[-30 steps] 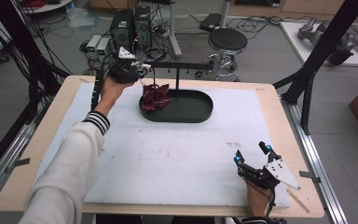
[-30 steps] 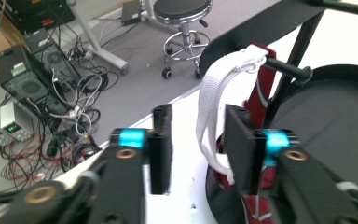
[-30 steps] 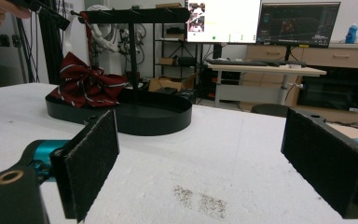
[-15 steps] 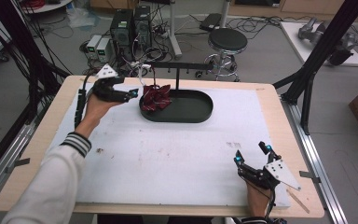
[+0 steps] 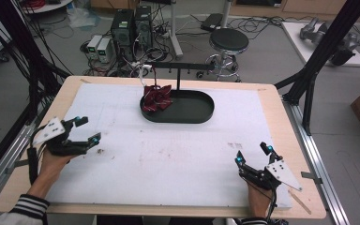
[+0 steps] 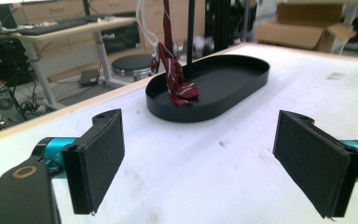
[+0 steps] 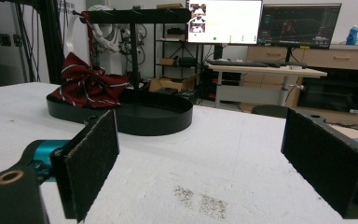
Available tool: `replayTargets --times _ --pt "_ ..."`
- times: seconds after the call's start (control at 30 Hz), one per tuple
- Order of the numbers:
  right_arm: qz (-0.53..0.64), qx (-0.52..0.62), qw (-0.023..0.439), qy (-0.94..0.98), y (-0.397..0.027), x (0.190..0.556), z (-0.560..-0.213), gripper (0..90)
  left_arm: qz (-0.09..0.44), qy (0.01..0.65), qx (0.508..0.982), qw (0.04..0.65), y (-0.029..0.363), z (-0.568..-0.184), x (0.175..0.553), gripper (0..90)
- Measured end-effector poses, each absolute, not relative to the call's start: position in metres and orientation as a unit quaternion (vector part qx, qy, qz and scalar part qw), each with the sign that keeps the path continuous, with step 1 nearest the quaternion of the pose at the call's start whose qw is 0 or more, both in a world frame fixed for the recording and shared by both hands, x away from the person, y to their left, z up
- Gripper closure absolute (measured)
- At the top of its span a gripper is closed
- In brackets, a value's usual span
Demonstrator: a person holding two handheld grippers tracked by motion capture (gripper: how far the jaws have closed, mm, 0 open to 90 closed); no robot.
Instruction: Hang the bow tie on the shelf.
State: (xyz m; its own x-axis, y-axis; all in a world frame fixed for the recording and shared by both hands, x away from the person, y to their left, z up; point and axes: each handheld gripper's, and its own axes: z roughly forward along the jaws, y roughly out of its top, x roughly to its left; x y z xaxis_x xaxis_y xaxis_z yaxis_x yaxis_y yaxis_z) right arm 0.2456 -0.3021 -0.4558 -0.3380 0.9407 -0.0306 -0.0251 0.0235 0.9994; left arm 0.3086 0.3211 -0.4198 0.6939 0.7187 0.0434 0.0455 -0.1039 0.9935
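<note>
The dark red striped necktie point(image 5: 156, 97) hangs from the black rack point(image 5: 178, 66), its lower end bunched in the oval tray point(image 5: 194, 113) at the far middle of the counter point(image 5: 168, 154). Both the left hand-held gripper point(image 5: 85, 130) and the right hand-held gripper point(image 5: 252, 154) rest wide and empty, well apart from it. The hanging step seems finished; any next move would need a reach back toward the tray.
</note>
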Motion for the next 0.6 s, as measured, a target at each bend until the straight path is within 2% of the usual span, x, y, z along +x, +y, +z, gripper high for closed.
replayTargets --times 0.27,0.43,0.6 --pt "0.577 0.399 0.416 0.578 -0.302 0.246 -0.456 10.3 0.287 0.309 0.629 0.653 0.340 -0.447 0.284 15.9" --pt "0.577 0.399 0.415 0.580 -0.301 0.245 -0.456 10.2 0.303 0.305 0.636 0.641 0.330 -0.454 0.281 15.1" --pt "0.578 0.400 0.415 0.578 -0.302 0.245 -0.456 10.2 0.319 0.301 0.619 0.651 0.332 -0.456 0.277 15.1"
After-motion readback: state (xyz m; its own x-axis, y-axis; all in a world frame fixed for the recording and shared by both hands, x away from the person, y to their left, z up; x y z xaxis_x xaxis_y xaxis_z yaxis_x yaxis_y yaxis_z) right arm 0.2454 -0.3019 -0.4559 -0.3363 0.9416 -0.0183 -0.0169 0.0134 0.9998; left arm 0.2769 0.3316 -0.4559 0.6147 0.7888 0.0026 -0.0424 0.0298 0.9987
